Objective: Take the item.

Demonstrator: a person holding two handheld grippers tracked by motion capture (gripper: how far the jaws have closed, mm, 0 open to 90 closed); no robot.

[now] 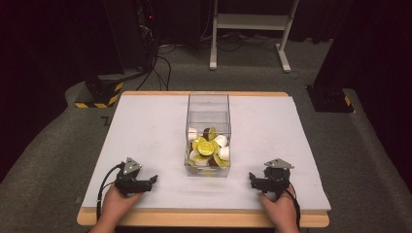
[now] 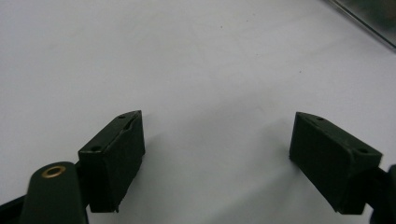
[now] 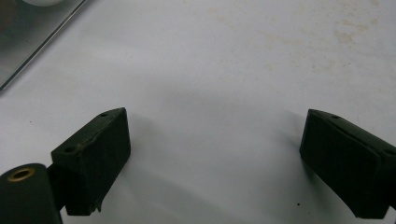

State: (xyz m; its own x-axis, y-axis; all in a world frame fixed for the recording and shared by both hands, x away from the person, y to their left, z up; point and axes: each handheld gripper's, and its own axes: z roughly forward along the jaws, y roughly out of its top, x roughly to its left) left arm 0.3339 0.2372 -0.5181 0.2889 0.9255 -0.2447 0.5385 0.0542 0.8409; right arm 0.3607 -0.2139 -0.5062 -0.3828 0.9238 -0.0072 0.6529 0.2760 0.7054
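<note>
I'm looking down from the high view: the left gripper (image 1: 154,180) is sitting at the lower left of the frame, resting on the white table top (image 1: 145,126), with my left hand (image 1: 116,204) wrapped around it from the bottom edge. The right gripper (image 1: 251,178) is sitting at the lower right, with my right hand (image 1: 279,208) behind it. Both are pointing inward, toward each other and the middle of the frame.

The clear box (image 1: 208,104) is standing in the centre of the frame, between the two grippers and a bit above them, well apart from both. It is holding a pile of capsules (image 1: 208,148), some with green-gold tops, some white, a couple brown, heaped in the near half of the box. The far half is looking bare.

In the left gripper view the jaws are standing spread wide, with nothing between them but white table. A corner of the box's clear wall (image 2: 369,23) is showing at the upper right of that frame.

In the right gripper view the jaws are also standing wide apart, gripping nothing. The box edge (image 3: 32,42) is showing at the upper left, with faint yellowish stains (image 3: 345,35) on the table at the upper right.

Both grippers are hovering low or resting on the surface; I can't tell which.
</note>
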